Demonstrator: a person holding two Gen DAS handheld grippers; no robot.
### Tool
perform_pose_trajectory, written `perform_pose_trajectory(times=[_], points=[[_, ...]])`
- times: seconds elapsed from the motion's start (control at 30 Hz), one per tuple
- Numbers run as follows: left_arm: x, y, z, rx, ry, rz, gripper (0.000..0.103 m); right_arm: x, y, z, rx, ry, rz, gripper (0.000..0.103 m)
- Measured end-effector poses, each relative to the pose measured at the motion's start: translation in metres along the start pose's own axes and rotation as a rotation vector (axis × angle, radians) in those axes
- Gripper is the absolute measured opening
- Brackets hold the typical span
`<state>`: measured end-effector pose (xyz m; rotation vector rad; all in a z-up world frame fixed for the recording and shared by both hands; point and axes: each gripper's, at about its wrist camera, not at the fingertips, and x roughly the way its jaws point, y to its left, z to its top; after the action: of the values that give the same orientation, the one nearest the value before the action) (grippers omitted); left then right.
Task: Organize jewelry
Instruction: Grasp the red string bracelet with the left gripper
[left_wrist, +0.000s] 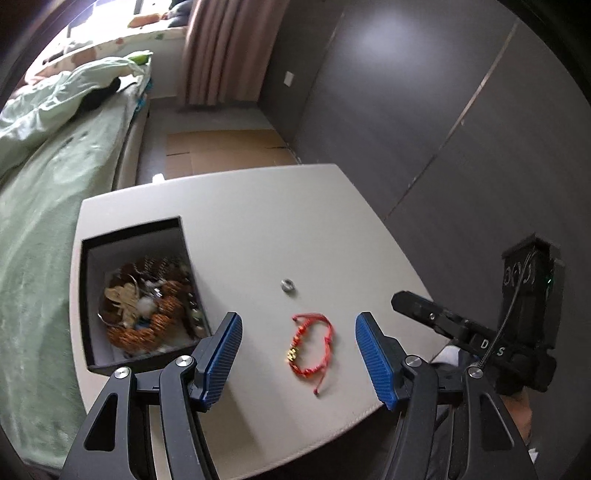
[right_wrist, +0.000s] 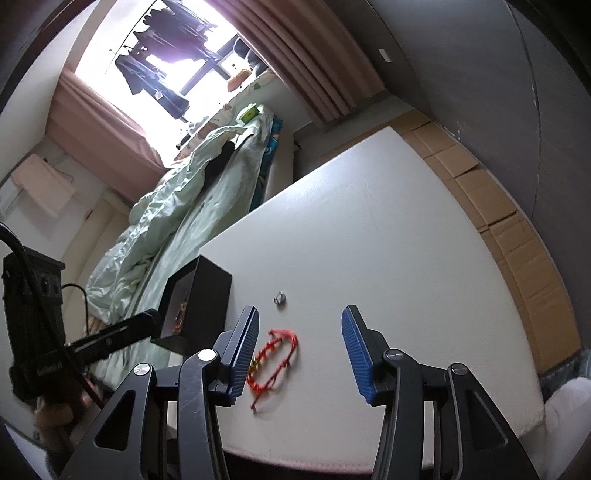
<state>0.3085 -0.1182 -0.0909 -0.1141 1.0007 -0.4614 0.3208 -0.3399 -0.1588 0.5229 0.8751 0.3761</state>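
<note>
Both grippers' fingers (left_wrist: 229, 354) (right_wrist: 354, 350) wide apart, holding nothing; red bracelet (left_wrist: 312, 345) near table edge (left_wrist: 332, 430).

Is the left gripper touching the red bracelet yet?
Apart. In the left wrist view the red bracelet lies on the table between the open blue fingers of the left gripper, bare tabletop on both sides.

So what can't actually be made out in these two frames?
- Black box contents: left wrist view blurs them into a tangle; single pieces unreadable.
- Same box: right wrist view shows mostly its outer wall.
- Ring: too small for detail.
- Red bracelet: its gold charm sits partly behind the right gripper's finger.
</note>
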Motion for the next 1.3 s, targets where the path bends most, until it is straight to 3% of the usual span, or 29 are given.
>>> perform_pose_trajectory(times=[0.27, 0.33, 0.57, 0.73, 0.93, 1.03, 1.3], points=[[0.022, -0.010, -0.016, 0.001, 0.040, 0.009, 0.048, -0.007, -0.001, -0.011, -0.018, 0.032, -0.028, 0.049], [0.029, -0.009, -0.018, 0.001, 0.049, 0.016, 0.046, -0.009, -0.002, -0.014, -0.028, 0.041, -0.052, 0.067], [0.058, -0.007, -0.030, 0.005, 0.087, 0.074, 0.042, -0.017, -0.001, -0.021, -0.062, 0.044, -0.124, 0.082], [0.076, -0.005, -0.035, 0.015, 0.109, 0.115, 0.042, -0.021, -0.002, -0.024, -0.064, 0.037, -0.167, 0.100], [0.081, -0.010, -0.044, 0.051, 0.094, 0.178, 0.038, -0.020, -0.002, -0.025, -0.073, 0.042, -0.204, 0.101], [0.079, -0.005, -0.045, 0.039, 0.094, 0.213, 0.009, -0.019, -0.001, -0.026, -0.083, 0.050, -0.204, 0.101], [0.057, 0.006, -0.040, -0.045, 0.068, 0.111, 0.008, -0.022, 0.001, -0.025, -0.093, 0.038, -0.171, 0.101]])
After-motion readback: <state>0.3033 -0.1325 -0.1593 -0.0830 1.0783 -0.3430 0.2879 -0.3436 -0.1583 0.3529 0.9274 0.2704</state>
